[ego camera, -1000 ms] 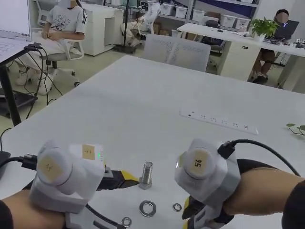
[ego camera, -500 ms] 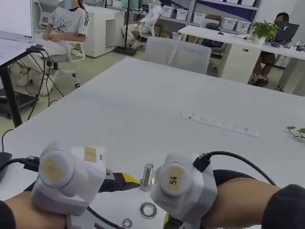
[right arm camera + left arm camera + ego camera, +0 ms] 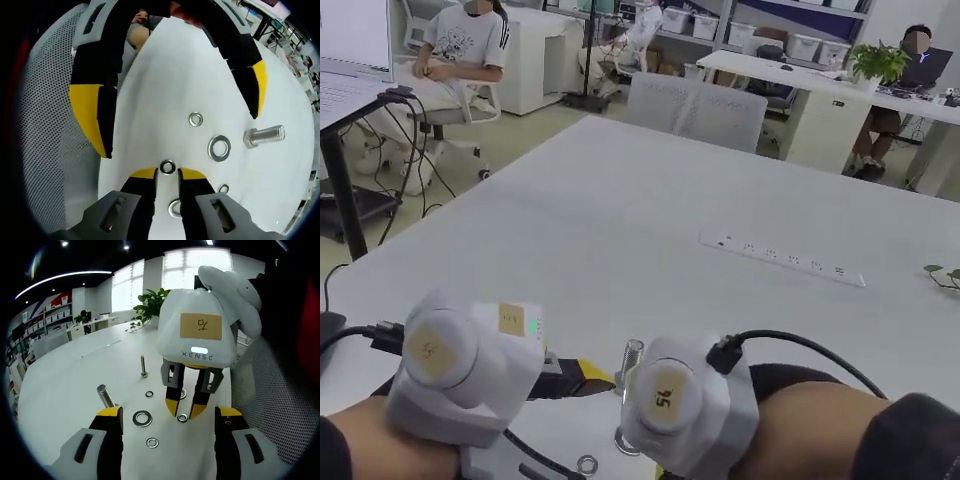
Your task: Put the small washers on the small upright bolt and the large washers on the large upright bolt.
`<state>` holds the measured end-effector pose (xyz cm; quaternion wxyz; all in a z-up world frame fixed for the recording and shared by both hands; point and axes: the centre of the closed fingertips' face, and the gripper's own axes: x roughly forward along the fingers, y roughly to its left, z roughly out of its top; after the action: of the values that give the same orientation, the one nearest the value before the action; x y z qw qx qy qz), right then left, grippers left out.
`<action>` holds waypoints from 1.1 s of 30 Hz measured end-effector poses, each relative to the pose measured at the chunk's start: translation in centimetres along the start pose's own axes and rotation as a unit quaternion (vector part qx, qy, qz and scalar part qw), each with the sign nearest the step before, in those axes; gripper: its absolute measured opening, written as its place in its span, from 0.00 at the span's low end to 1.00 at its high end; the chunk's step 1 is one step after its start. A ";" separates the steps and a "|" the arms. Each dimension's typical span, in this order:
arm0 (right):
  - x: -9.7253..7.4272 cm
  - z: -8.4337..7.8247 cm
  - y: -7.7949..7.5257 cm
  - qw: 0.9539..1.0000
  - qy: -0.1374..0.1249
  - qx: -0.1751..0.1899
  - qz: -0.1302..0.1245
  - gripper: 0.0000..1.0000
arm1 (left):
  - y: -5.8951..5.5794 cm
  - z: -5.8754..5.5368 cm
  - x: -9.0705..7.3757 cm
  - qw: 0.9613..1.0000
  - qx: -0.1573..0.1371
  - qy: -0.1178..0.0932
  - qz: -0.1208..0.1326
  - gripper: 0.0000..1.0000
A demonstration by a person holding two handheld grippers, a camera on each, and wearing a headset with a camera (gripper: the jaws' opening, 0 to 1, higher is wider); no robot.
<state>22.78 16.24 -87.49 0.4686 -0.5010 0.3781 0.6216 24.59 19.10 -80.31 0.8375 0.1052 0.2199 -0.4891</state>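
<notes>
As the right gripper, jaws narrowly parted, hangs over a small washer, pinch its rim squarely; left gripper spread wide

Right gripper tips straddling a small washer, large washer beside large bolt

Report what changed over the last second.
The right gripper swung left across the table, from beside the washers to the near side of the large bolt. Its tips now straddle a small washer, not yet closed on it. The left gripper stayed open beside the large bolt, which has not moved.
</notes>
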 end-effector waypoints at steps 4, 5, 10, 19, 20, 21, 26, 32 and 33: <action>0.0 0.0 0.0 1.000 0.006 -0.003 -0.004 0.18 | 0.0 0.0 0.0 1.000 0.000 0.001 0.000 0.74; 0.0 0.0 0.0 1.000 0.007 -0.005 -0.005 0.18 | 0.0 0.0 0.0 1.000 0.001 0.001 0.000 0.74; 0.1 0.0 0.1 1.000 0.009 -0.010 -0.007 0.18 | -0.1 -0.1 0.0 1.000 0.002 0.002 0.000 0.74; 0.1 0.2 0.1 1.000 0.009 -0.013 -0.006 0.16 | -0.1 0.0 0.0 1.000 0.001 0.001 0.001 0.74; 0.1 0.2 0.1 1.000 0.009 -0.015 -0.006 0.16 | 0.0 0.0 0.0 1.000 0.001 0.000 0.000 0.74; 0.1 0.2 0.0 1.000 0.009 -0.012 -0.006 0.15 | 0.0 0.0 0.0 1.000 0.001 0.000 0.001 0.74; 0.1 0.2 0.0 1.000 0.006 -0.011 -0.007 0.14 | -0.1 -0.1 0.0 1.000 0.002 0.002 -0.001 0.73; 0.0 0.2 -0.1 1.000 0.002 -0.009 -0.005 0.14 | 0.0 -0.1 0.0 1.000 0.002 0.002 -0.001 0.73; 0.0 0.2 -0.1 1.000 0.002 -0.010 -0.005 0.14 | 0.0 -0.1 0.0 1.000 0.002 0.002 -0.001 0.73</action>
<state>22.81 16.43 -87.47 0.4660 -0.5087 0.3705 0.6219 24.55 19.11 -80.43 0.8364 0.1071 0.2208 -0.4901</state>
